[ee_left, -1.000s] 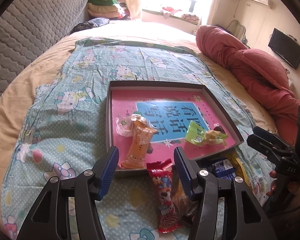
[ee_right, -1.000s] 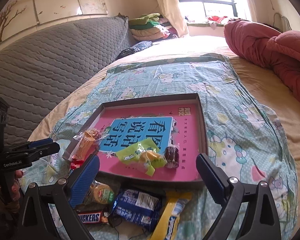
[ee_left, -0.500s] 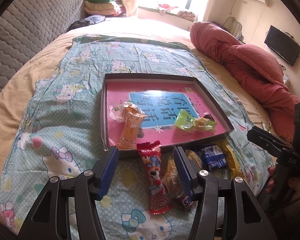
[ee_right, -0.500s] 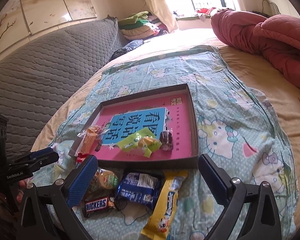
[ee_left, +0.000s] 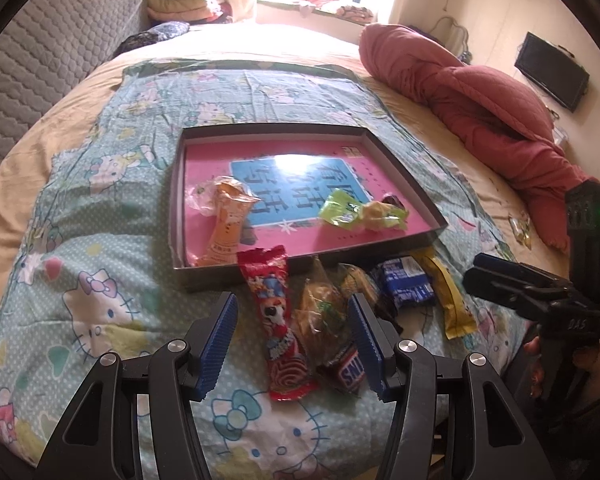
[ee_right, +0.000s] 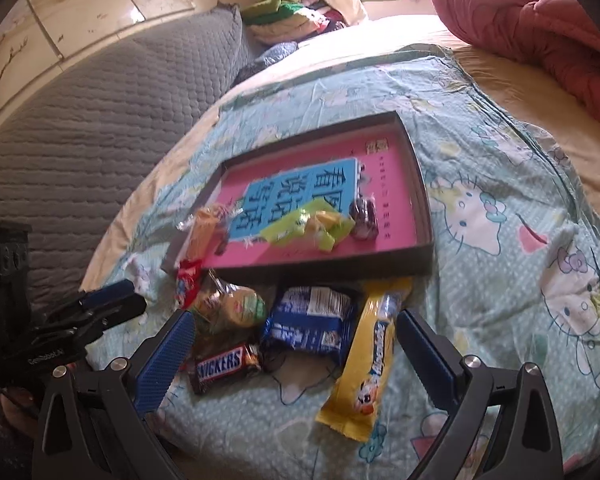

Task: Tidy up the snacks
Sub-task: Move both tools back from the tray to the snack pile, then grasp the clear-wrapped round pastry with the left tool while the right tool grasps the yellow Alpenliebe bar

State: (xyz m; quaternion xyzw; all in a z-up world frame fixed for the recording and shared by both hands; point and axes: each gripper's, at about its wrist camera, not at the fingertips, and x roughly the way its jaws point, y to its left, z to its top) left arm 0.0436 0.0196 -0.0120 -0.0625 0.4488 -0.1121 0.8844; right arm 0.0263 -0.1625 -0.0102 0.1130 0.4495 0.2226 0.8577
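The shallow pink-floored tray (ee_left: 374, 138) is lying just beyond both tongs as the collecting place, already holding an orange packet (ee_left: 228, 226) and a green wrapper (ee_left: 346, 210). Short of its near wall, the loose snacks are waiting in a row. The right gripper (ee_right: 296, 354) is hanging wide and empty over the blue packet (ee_right: 312, 322) and Snickers bar (ee_right: 224, 364). The left gripper (ee_left: 294, 338) is standing half-spread, gripping nothing, framing the red packet (ee_left: 278, 320), probably lining up a pick.
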